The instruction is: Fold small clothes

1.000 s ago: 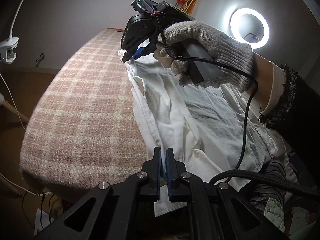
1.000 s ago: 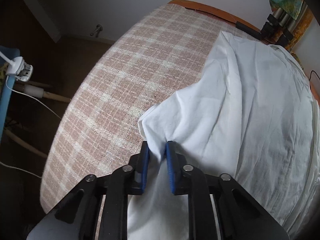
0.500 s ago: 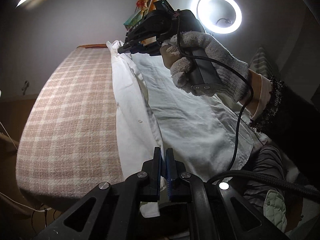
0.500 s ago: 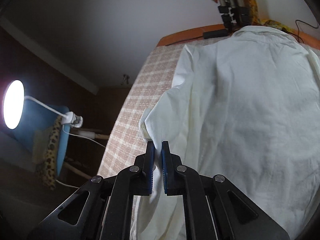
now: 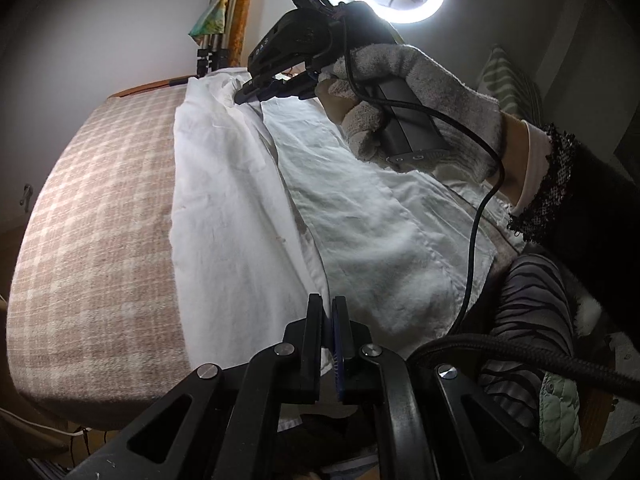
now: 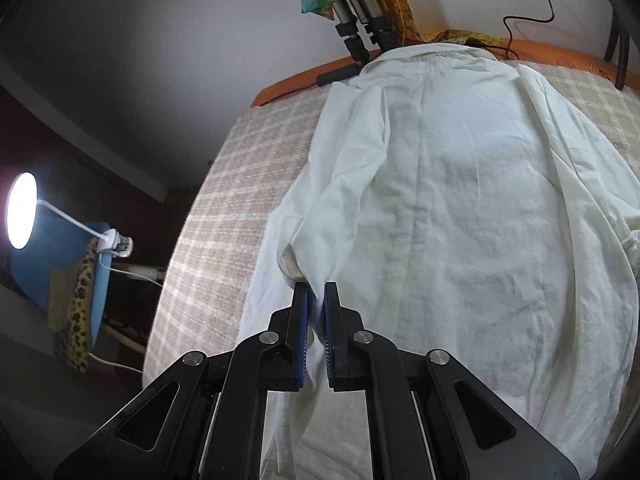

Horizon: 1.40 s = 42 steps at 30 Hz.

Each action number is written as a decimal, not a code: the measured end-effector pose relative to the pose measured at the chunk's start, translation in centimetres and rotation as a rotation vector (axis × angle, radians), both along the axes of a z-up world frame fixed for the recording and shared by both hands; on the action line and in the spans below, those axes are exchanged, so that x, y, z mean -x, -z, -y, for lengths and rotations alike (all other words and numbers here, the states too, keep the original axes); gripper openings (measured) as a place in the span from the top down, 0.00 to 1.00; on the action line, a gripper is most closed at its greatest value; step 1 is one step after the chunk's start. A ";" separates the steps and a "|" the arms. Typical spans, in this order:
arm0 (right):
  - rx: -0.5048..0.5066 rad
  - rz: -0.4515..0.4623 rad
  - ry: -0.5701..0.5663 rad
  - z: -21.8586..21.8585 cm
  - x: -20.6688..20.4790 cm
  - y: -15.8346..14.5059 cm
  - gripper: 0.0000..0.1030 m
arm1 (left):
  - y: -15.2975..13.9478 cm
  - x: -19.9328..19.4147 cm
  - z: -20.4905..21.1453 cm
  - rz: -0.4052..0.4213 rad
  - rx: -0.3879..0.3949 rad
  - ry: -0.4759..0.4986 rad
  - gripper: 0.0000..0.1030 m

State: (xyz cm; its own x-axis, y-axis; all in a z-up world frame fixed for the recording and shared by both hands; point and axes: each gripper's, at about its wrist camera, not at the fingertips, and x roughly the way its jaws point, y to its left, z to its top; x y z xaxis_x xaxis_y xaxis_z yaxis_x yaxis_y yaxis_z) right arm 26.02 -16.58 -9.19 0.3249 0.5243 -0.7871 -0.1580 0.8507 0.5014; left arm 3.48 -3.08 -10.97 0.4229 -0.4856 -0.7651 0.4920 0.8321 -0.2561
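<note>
Shirt (image 6: 460,208), white, spread lengthwise over checked blanket (image 6: 224,216), filling centre and right of right wrist view. At far left of that view, lamp (image 6: 22,210) glowing. Lower centre: right gripper (image 6: 316,300) pinched nearly closed on a sleeve edge, cloth between blue pads. In left wrist view, blanket at left, shirt (image 5: 240,208) through the middle, left gripper (image 5: 327,312) at lower centre clamped tight on a hem edge; gloved right hand (image 5: 420,96) at upper right. Judged early: one side edge drawn inward, remaining side and lengthwise folds not yet done.
</note>
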 end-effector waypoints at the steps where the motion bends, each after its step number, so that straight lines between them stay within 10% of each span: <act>1: 0.008 -0.004 -0.001 0.2 0.0 0.3 0.94 | 0.1 0.2 0.2 -0.001 -0.011 0.004 0.99; 6: 0.047 -0.008 -0.015 0.2 -0.2 1.3 0.94 | 0.2 1.0 0.6 -0.007 -0.043 0.033 0.77; 23: -0.021 0.115 -0.028 6.4 4.7 -5.6 0.67 | -3.6 2.7 -3.2 0.146 -0.100 -0.077 0.74; 33: 0.104 0.213 0.123 18.4 9.4 -9.7 0.63 | -3.6 0.2 3.1 0.162 -0.036 0.006 0.64; 42: 0.154 0.107 0.323 29.9 12.5 -6.4 0.62 | -3.3 -0.4 12.0 0.159 -0.010 0.146 0.60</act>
